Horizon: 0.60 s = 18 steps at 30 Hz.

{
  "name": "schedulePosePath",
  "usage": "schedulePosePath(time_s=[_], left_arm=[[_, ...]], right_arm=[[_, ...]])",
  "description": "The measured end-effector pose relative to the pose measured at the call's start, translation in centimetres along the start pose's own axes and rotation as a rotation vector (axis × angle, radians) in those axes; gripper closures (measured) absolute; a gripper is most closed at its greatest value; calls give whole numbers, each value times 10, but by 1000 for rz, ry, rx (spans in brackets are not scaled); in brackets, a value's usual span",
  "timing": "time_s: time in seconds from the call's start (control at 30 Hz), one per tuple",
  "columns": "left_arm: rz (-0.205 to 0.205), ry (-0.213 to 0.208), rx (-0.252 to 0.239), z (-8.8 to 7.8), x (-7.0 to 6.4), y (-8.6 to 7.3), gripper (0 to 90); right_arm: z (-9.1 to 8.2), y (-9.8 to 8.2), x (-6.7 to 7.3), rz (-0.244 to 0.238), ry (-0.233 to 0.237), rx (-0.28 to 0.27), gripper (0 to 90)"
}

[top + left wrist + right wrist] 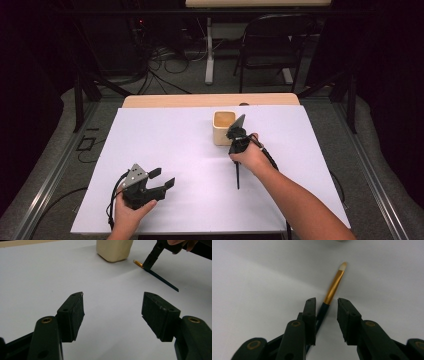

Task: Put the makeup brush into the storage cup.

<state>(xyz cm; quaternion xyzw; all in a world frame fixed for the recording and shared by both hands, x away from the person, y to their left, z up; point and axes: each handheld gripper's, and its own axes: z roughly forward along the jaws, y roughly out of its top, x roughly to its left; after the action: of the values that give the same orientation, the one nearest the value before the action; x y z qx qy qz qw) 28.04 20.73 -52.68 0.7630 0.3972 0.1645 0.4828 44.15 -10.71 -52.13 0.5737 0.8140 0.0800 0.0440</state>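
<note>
Paintbrush [333,287]: lying on white sheet [170,150] between fingers of right gripper [326,302], jaws narrow, pads not yet pressing it; bristle tip beyond fingertips, near cup [223,127]. Left gripper [112,307]: jaws wide, nothing between.

No lettering, label, brand mark, number or sign can be read anywhere in these views.
</note>
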Motion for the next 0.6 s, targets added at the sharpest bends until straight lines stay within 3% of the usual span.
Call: schedulePosePath(time_s=[0.2, 0.33, 0.6], left_arm=[[0, 0, 0, 0, 0, 0, 343], [0, 0, 0, 0, 0, 0, 343], [0, 0, 0, 0, 0, 0, 343]], right_arm=[[2, 0, 0, -2, 6, -14, 701], [1, 1, 1, -6, -10, 16, 708], [4, 1, 2, -3, -5, 19, 712]])
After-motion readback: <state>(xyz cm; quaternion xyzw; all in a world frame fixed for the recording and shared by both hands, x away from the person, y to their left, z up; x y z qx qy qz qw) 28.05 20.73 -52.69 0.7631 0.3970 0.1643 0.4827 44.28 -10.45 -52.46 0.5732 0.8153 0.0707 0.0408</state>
